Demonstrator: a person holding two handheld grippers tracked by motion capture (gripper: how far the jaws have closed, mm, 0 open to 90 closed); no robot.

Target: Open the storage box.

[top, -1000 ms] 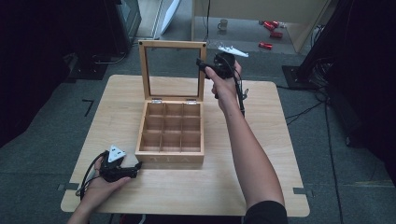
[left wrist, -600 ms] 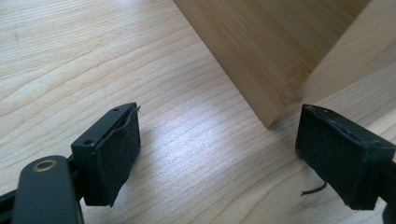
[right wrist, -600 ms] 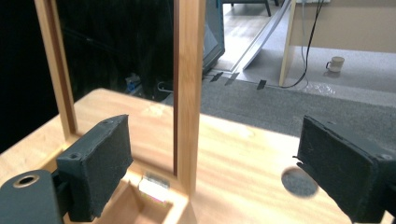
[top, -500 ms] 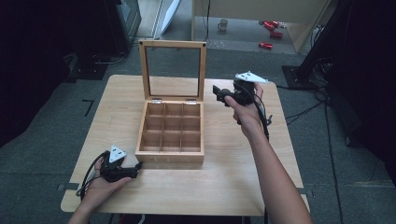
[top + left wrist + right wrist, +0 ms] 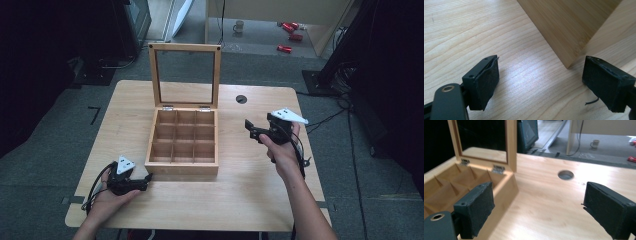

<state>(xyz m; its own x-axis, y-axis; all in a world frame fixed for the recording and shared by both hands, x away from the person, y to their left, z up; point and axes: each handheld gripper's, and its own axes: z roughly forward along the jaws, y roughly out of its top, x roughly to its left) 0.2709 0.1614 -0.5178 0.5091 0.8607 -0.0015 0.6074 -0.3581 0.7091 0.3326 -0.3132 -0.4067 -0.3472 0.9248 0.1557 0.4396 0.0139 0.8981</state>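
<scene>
Sitting mid-counter (image 5: 250,195) is the square light-wood compartment box (image 5: 182,140), its glass-paned lid standing upright. The left gripper (image 5: 145,179) is resting just beside the box's near-left corner, fingers (image 5: 486,82) spread and empty; the right gripper (image 5: 251,131) is hovering right of it, fingers (image 5: 477,207) spread too.

One wooden box (image 5: 182,142) with nine compartments; two claws; one mug (image 5: 239,25); three red cans (image 5: 291,36).

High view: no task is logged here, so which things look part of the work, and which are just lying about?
Likely in use:
wooden box, lid upright, nine compartments
left gripper, open, by the box's near corner
right gripper, open, right of the box

Lying about:
mug on floor
red items on floor
</scene>
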